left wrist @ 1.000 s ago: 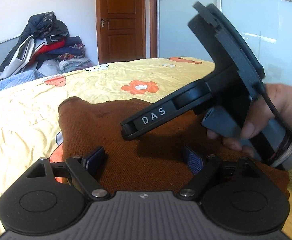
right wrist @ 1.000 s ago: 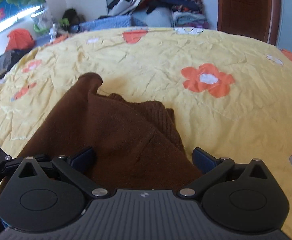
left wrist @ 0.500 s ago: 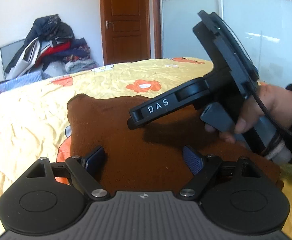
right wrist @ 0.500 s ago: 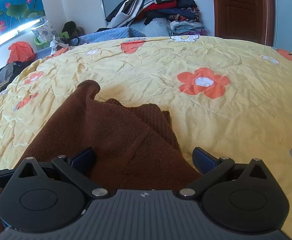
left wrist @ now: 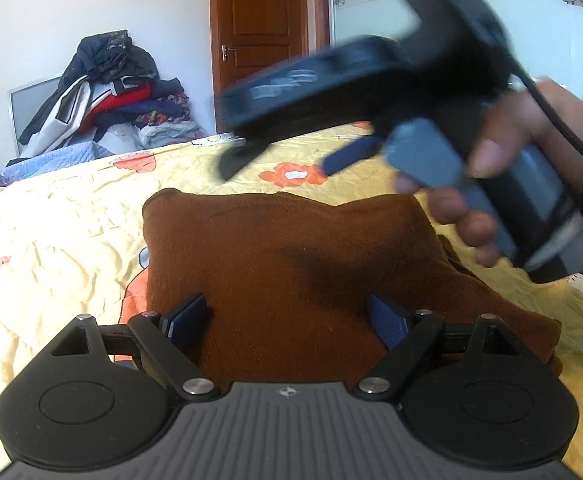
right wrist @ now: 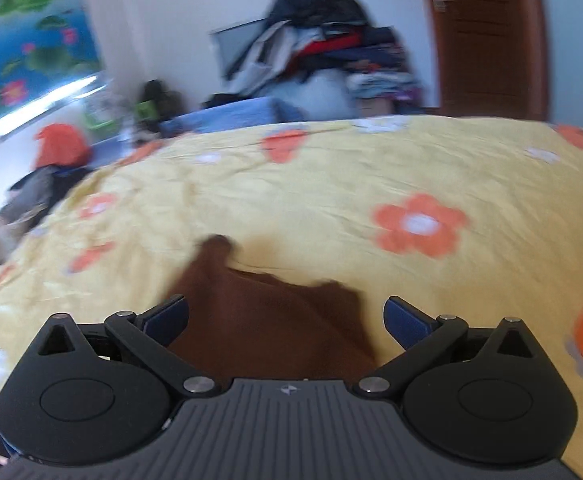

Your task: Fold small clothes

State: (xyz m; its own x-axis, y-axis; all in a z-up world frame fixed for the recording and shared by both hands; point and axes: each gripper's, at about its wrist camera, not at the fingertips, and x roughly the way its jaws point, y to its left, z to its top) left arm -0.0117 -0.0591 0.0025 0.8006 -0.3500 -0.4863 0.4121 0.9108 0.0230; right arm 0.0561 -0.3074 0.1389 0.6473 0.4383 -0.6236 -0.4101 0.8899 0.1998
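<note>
A brown garment point(left wrist: 291, 264) was seen lying folded on a bed covered by a yellow flowered bedspread point(left wrist: 59, 240). The left hand-held gripper point(left wrist: 287, 320) was held low over the garment's near edge, its blue-padded jaws spread apart with nothing clamped between them. The right hand-held gripper point(right wrist: 287, 316), likewise spread wide and gripping nothing, was blurred by motion above the garment's far side, held by a hand point(left wrist: 503, 168). A pile of clothes point(left wrist: 107, 92) was stacked against the wall beside a wooden door point(left wrist: 259, 36).
</note>
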